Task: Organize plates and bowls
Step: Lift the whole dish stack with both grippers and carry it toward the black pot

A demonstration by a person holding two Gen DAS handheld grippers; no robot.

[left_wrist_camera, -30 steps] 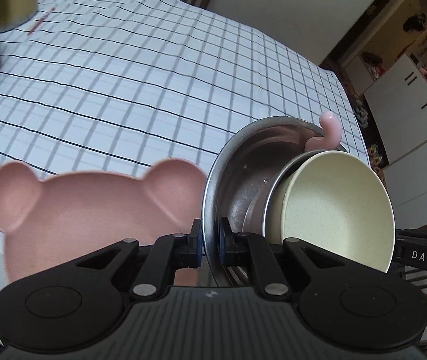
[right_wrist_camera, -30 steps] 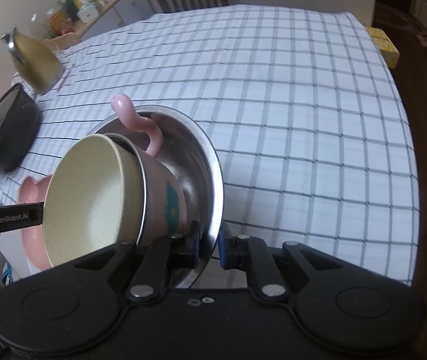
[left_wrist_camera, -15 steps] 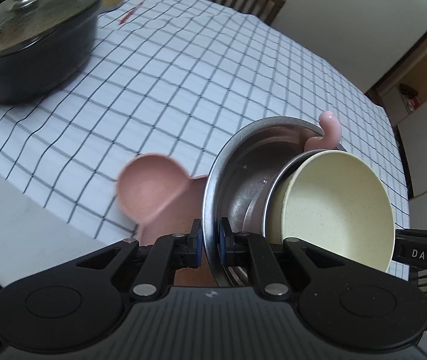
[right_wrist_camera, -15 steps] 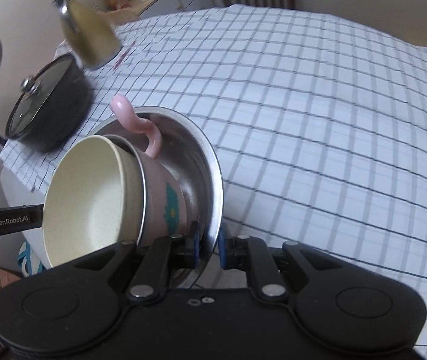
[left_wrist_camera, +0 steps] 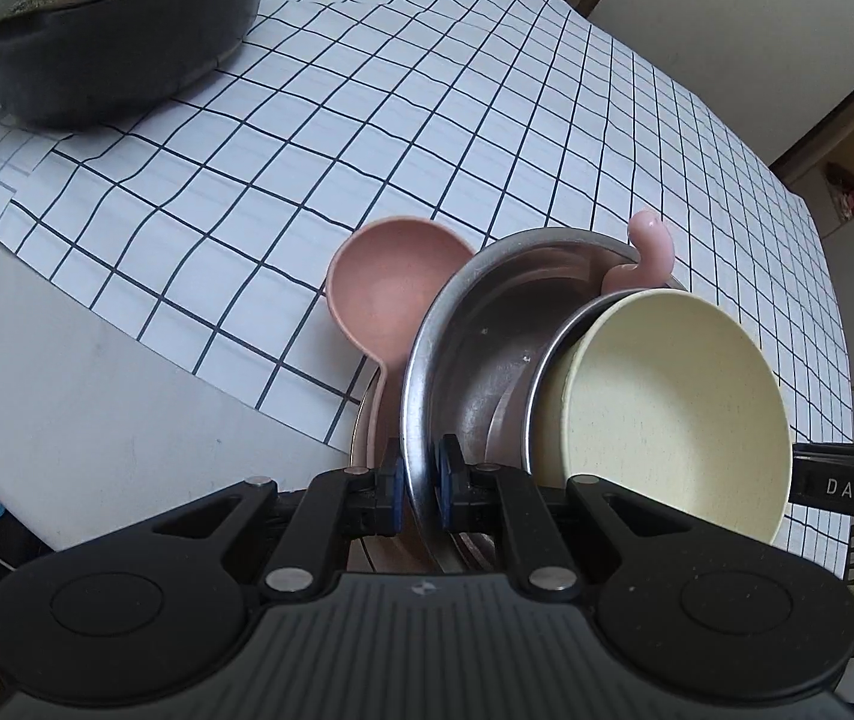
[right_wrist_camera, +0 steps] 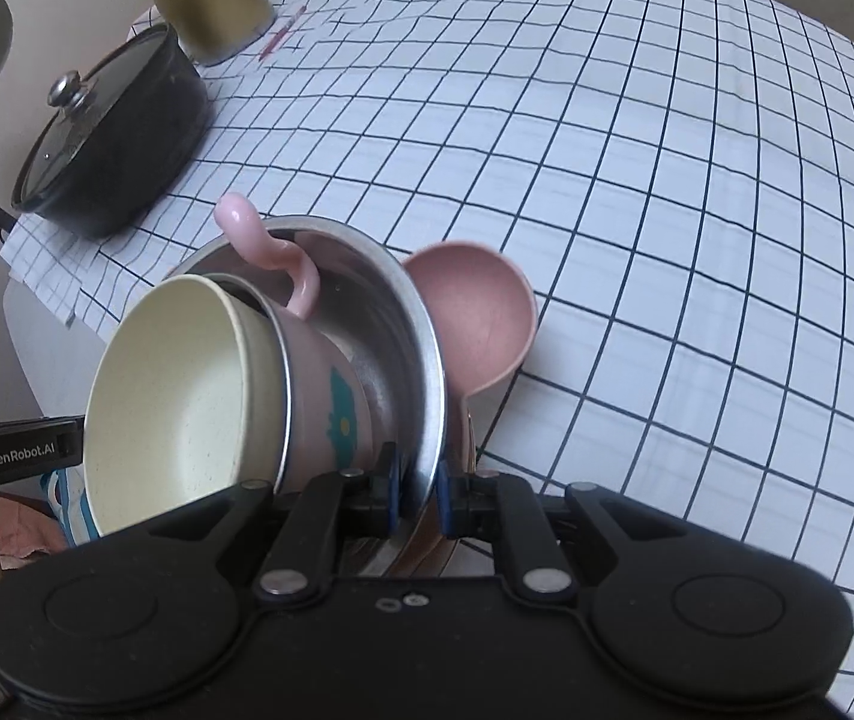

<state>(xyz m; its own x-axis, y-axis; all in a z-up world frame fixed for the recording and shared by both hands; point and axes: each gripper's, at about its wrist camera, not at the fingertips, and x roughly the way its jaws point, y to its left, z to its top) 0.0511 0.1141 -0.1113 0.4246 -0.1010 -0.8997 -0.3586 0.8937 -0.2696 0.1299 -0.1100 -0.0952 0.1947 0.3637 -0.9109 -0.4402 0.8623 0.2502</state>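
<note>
The black pot is now entering view at ten o'clock. The left gripper and right gripper are each pinching opposite rims of the steel bowl, sharing the nested stack's weight above the checked tablecloth.

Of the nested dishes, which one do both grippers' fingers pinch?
The large steel bowl: its rim sits between the fingers, unlike the cream bowl, pink cup or pink plate.

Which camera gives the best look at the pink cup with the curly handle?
The right wrist view. There the pink cup shows its side, teal print and looped handle, nested in the steel bowl. In the left wrist view the cream bowl hides it, leaving only the handle tip.
</note>
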